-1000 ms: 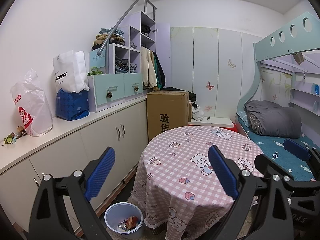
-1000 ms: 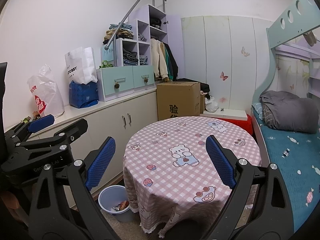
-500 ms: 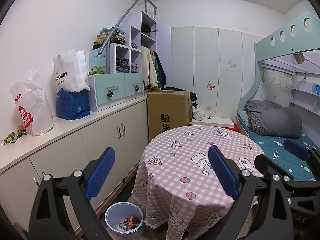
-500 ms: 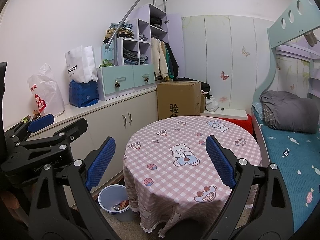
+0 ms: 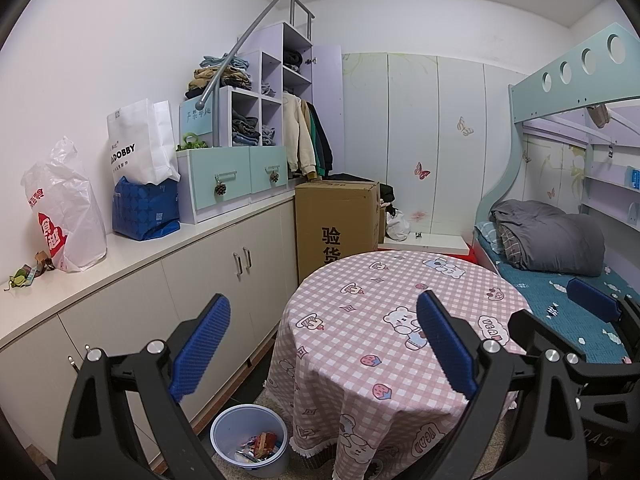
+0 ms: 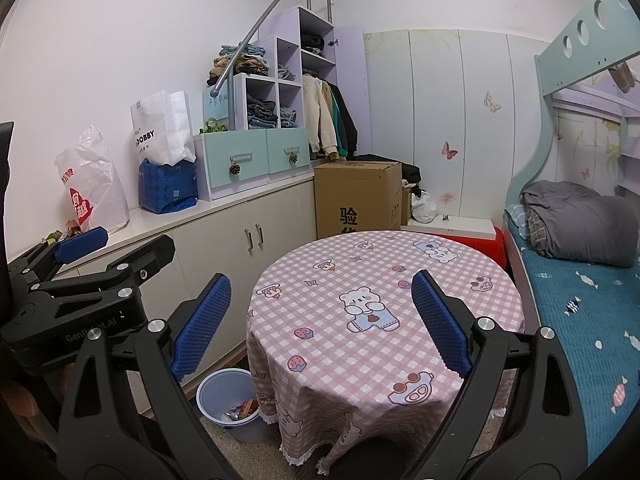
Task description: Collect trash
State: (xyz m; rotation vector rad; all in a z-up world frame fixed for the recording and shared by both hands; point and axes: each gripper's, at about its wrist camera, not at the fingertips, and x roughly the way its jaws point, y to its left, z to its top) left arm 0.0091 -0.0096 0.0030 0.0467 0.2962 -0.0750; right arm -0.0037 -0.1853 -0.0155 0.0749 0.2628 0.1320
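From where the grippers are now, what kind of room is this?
Most likely a child's bedroom: a pale teal bunk bed with a folded grey quilt, open white cubby shelves holding folded clothes, and butterfly stickers on the wall panels.

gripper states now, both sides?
Left gripper: open, holding nothing.
Right gripper: open, holding nothing.
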